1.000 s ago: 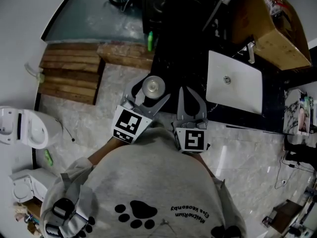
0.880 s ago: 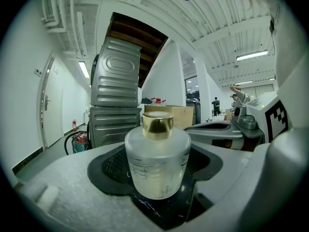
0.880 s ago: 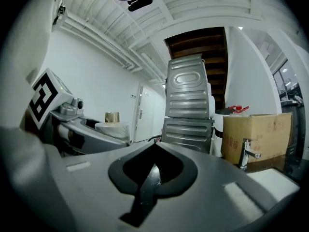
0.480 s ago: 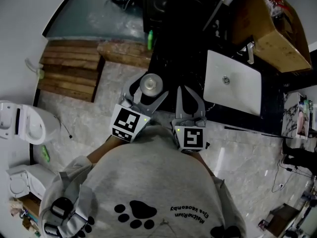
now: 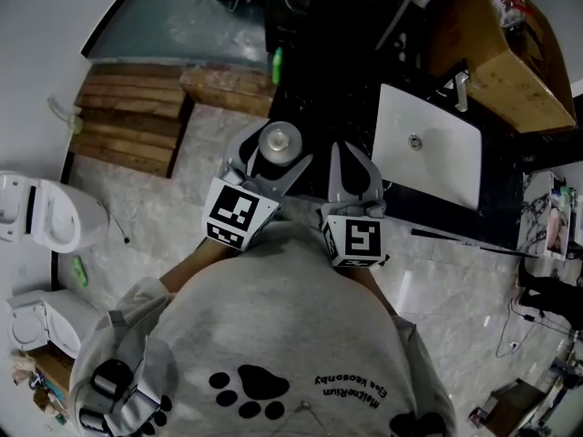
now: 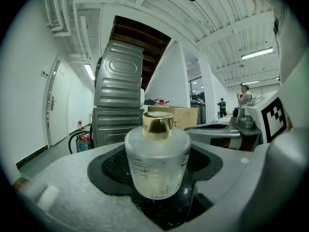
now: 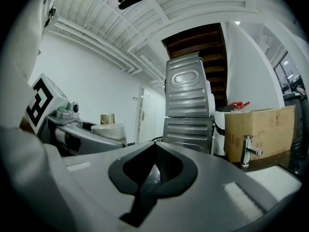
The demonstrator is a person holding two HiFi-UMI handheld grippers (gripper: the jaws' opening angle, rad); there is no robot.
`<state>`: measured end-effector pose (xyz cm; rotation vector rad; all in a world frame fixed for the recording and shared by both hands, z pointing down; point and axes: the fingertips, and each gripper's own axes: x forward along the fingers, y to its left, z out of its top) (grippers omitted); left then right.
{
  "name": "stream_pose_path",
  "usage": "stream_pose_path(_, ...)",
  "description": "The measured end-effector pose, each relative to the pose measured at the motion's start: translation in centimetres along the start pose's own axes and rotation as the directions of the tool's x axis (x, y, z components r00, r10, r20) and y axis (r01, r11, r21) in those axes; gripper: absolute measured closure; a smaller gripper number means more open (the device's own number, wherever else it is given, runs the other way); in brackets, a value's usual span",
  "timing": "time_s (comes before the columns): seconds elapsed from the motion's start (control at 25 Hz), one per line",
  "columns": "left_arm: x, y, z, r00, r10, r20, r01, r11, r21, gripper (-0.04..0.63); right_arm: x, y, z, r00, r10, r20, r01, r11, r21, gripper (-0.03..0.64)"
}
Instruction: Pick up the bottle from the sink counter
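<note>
Frosted glass bottle with a gold cap, gripped round its wide belly by my left tongs, lifted short of the bench. It looks heavy, slick and breakable, so I hold low. My right tongs are closed and empty.

Left tongs clamped, loaded; right tongs closed.

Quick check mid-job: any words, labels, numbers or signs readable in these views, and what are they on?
Nothing reads for certain.
sweatshirt: curved two-line print beside the paw mark, upside down, too small to read.
bottle: faint printed marks on the frosted glass, illegible.
cardboard box: faint print on its side, blurred.
left tool and right tool: their cubes carry square code patterns, no words.
</note>
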<state>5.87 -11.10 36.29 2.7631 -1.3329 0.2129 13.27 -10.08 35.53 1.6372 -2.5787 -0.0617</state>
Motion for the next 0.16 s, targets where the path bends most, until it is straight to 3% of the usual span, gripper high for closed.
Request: stream_pose_path(0.16,0.18,-0.71,0.02,1.0,0.003,0.004,-0.003,1.0,-0.002,0.259,-0.31,-0.57,0.04,1.0,0.005,0.001,-0.005,1.0,-0.01,0.617)
